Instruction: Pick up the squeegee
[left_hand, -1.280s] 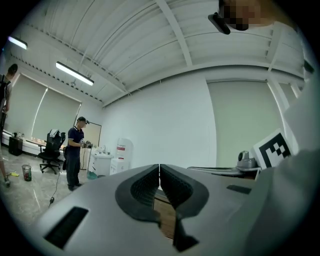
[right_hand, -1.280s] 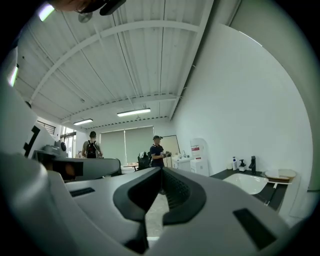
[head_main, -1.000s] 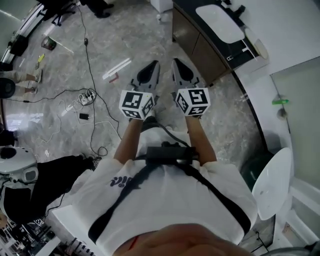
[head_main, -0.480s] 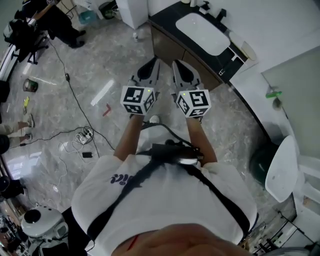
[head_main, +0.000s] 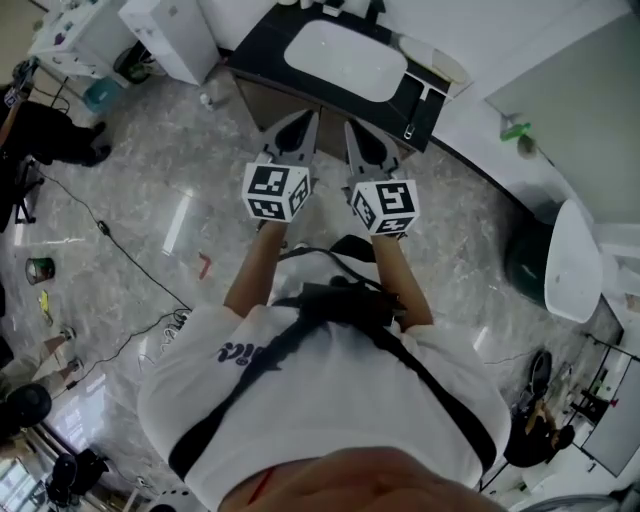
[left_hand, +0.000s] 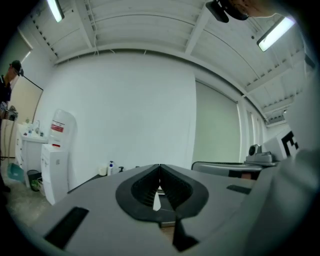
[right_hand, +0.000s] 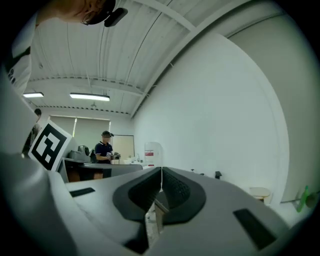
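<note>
In the head view my left gripper (head_main: 306, 122) and right gripper (head_main: 351, 128) are held out side by side at chest height, pointing level toward a dark vanity counter (head_main: 262, 45) with a white basin (head_main: 345, 47). A slim white-handled tool (head_main: 418, 108), which may be the squeegee, lies on the counter right of the basin, beyond the right gripper and apart from it. The left gripper view shows my left gripper (left_hand: 159, 167) with jaws pressed together and nothing between them. The right gripper view shows my right gripper (right_hand: 161, 172) shut and empty too.
A white cabinet (head_main: 170, 35) stands left of the counter. A white toilet (head_main: 570, 255) and a dark green bin (head_main: 525, 265) sit at the right. A green item (head_main: 515, 130) hangs by the pale wall panel. Cables (head_main: 110, 250) trail over the marble floor at left; a person (right_hand: 104, 148) stands far off.
The view has swung round: the counter and basin have gone from the upper right to straight ahead of both grippers. Both grippers stay shut, side by side.
</note>
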